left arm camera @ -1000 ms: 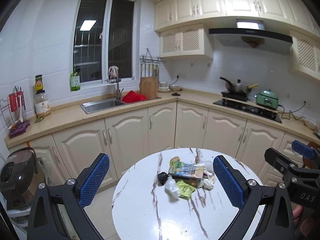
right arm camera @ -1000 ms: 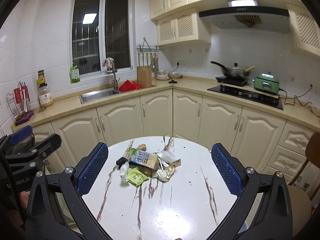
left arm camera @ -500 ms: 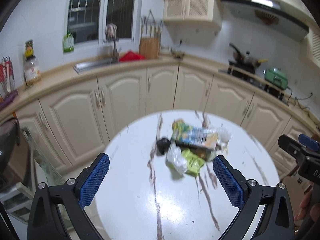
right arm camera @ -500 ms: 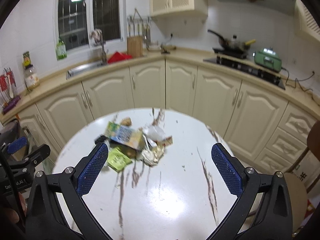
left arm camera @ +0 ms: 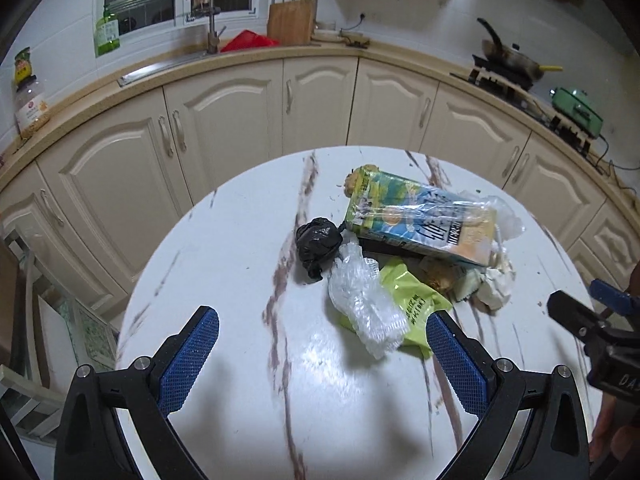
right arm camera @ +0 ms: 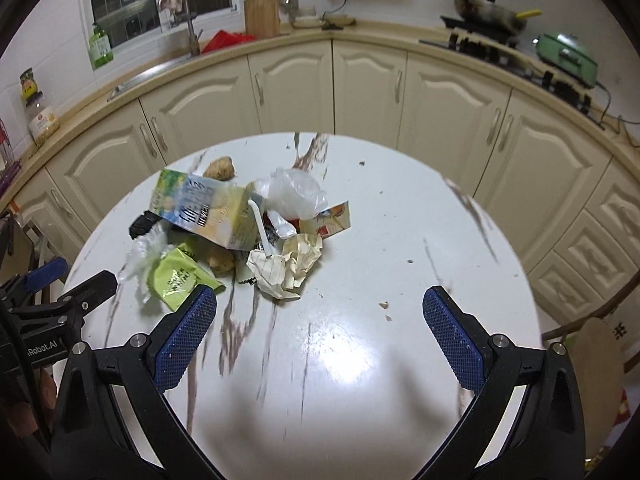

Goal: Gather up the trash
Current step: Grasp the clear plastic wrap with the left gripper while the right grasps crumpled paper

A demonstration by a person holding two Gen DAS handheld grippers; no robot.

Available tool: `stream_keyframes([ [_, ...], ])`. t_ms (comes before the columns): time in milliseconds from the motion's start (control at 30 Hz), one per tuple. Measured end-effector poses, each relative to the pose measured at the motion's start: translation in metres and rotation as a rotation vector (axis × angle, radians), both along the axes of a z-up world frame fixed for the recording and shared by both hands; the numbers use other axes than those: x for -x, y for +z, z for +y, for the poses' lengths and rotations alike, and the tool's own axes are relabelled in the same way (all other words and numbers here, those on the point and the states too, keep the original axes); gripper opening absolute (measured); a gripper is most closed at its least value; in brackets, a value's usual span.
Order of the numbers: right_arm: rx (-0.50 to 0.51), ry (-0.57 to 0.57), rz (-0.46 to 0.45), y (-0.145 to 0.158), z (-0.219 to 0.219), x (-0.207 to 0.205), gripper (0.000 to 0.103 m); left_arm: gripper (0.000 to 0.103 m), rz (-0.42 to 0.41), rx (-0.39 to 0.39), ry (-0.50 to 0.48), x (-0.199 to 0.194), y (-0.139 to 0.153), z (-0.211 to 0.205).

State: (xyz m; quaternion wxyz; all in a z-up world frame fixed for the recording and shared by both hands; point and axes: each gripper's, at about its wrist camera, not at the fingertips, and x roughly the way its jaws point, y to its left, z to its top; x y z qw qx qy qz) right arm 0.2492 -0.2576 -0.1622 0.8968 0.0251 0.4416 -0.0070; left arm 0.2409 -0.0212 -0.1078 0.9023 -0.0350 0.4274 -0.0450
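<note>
A pile of trash lies on the round white marble table [left arm camera: 240,248]. It holds a drink carton [left arm camera: 420,216], a black crumpled bag [left arm camera: 318,240], clear plastic wrap [left arm camera: 360,296], a green packet [left arm camera: 416,300] and crumpled paper [right arm camera: 288,266]. In the right wrist view the carton [right arm camera: 208,208], a clear bag [right arm camera: 296,194] and the green packet [right arm camera: 178,278] show. My left gripper [left arm camera: 320,352] is open and empty, above the table just short of the plastic wrap. My right gripper [right arm camera: 318,332] is open and empty, over bare table right of the pile.
Cream kitchen cabinets [left arm camera: 224,120] curve behind the table, with a sink [left arm camera: 168,66], a stove with a pan [left arm camera: 508,62] and a green cooker [left arm camera: 576,110] on the counter. A wooden chair [right arm camera: 600,348] stands at the right. Crumbs [right arm camera: 384,306] dot the table.
Both grippers have tilted down and moved in toward the table; the trash pile now looks larger and closer. Both stay open.
</note>
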Motion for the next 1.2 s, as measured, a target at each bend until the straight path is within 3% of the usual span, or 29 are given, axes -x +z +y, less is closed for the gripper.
stream_keyframes([
  [367,-0.025,0.034,0.084,-0.053,0.008,-0.045,0.1,0.097,0.107,0.059,0.002,-0.111,-0.038,0.009],
  [467,-0.029,0.046,0.095,-0.059,0.009,-0.049,0.084,0.091,0.126,0.093,-0.001,-0.13,-0.047,0.014],
  [567,-0.012,0.067,0.089,-0.061,0.012,-0.048,0.061,0.074,0.115,0.111,-0.007,-0.141,-0.044,0.017],
  [600,-0.005,0.071,0.084,-0.061,0.012,-0.047,0.047,0.066,0.113,0.121,-0.012,-0.145,-0.042,0.018],
  [633,-0.003,0.071,0.081,-0.059,0.012,-0.047,0.039,0.059,0.112,0.133,-0.013,-0.143,-0.044,0.021],
  [667,-0.015,0.071,0.081,-0.058,0.01,-0.046,0.039,0.054,0.113,0.138,-0.014,-0.147,-0.044,0.021],
  [733,-0.032,0.073,0.08,-0.057,0.007,-0.045,0.036,0.023,0.126,0.15,-0.019,-0.153,-0.044,0.025],
  [967,-0.064,0.055,0.077,-0.054,-0.007,-0.026,0.032,0.018,0.098,0.16,-0.034,-0.143,-0.043,0.028],
  [1133,-0.105,0.025,0.061,-0.044,-0.021,-0.004,0.032,0.018,0.072,0.162,-0.048,-0.08,-0.042,0.036],
  [1200,-0.113,0.018,0.052,-0.04,-0.024,0.003,0.032,0.018,0.063,0.16,-0.052,-0.072,-0.04,0.035],
])
